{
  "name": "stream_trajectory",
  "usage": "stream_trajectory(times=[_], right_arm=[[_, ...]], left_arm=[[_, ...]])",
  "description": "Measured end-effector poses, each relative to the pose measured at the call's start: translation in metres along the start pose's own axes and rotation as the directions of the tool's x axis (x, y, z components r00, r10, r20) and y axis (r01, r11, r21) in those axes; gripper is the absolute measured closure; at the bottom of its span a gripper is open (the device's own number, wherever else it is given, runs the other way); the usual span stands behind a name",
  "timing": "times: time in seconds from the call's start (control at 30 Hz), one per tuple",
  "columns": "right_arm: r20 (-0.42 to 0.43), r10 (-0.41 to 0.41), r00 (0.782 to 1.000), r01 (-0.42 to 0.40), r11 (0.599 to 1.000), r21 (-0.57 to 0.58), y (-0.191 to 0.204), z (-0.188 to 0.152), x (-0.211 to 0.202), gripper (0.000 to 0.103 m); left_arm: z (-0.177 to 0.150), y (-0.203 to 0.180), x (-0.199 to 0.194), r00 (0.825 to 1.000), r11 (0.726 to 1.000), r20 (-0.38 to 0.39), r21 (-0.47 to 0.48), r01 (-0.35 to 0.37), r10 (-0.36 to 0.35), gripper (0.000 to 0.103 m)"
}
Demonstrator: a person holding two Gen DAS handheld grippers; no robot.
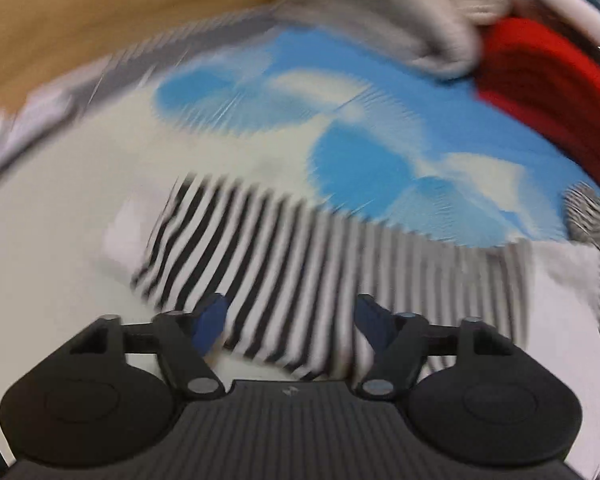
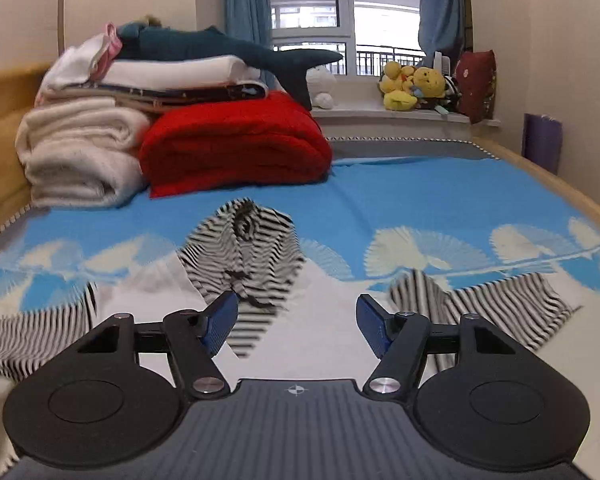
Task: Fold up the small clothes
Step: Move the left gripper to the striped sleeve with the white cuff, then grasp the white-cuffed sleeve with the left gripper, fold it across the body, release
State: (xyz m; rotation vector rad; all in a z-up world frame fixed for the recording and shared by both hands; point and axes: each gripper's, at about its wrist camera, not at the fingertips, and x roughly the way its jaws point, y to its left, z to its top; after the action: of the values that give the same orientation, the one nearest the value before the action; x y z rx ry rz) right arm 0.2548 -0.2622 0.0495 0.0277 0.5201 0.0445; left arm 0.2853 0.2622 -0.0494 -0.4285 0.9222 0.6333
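A black-and-white striped small garment (image 2: 244,256) lies spread on a blue and white bedspread (image 2: 400,196). In the right wrist view its hood bunches up in the middle, one sleeve (image 2: 480,304) runs off to the right and another part (image 2: 32,332) to the left. My right gripper (image 2: 296,324) is open and empty, low over the garment's near edge. In the blurred left wrist view a striped part (image 1: 300,264) lies flat under my left gripper (image 1: 292,324), which is open with the cloth between its blue fingers (image 1: 210,326), not pinched.
Folded white blankets (image 2: 76,152) and a red blanket (image 2: 236,144) are stacked at the bed's far left, with a plush shark (image 2: 228,50) on top. Plush toys (image 2: 416,84) sit on the window sill. A wooden bed rail (image 2: 560,188) runs along the right side.
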Motion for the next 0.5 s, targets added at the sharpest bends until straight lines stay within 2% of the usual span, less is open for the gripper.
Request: stream_trajectory(times=[0.1, 0.17, 0.3, 0.43, 0.5], right_arm=[[-0.025, -0.023, 0.999, 0.022, 0.998, -0.055, 0.014, 0.0, 0.023, 0.036], [-0.047, -0.018, 0.999, 0.016, 0.999, -0.04, 0.021, -0.005, 0.029, 0.036], [-0.084, -0.018, 0.996, 0.014, 0.999, -0.053, 0.038, -0.013, 0.035, 0.036], [-0.091, -0.023, 0.996, 0.015, 0.996, -0.085, 0.05, -0.021, 0.039, 0.038], [-0.101, -0.02, 0.995, 0.01, 0.996, -0.09, 0.054, -0.023, 0.041, 0.042]], left_arm=[[0.001, 0.024, 0.027, 0.993, 0.992, -0.116, -0.121, -0.048, 0.034, 0.024], [0.0, 0.042, 0.033, 0.989, 0.981, -0.142, -0.182, -0.067, 0.041, 0.024], [0.007, 0.06, 0.047, 0.987, 0.963, -0.155, -0.26, -0.074, 0.034, 0.023], [0.015, 0.062, 0.051, 0.991, 0.964, -0.131, -0.257, -0.07, 0.037, 0.022], [0.015, 0.064, 0.052, 0.992, 0.963, -0.12, -0.258, -0.072, 0.042, 0.022]])
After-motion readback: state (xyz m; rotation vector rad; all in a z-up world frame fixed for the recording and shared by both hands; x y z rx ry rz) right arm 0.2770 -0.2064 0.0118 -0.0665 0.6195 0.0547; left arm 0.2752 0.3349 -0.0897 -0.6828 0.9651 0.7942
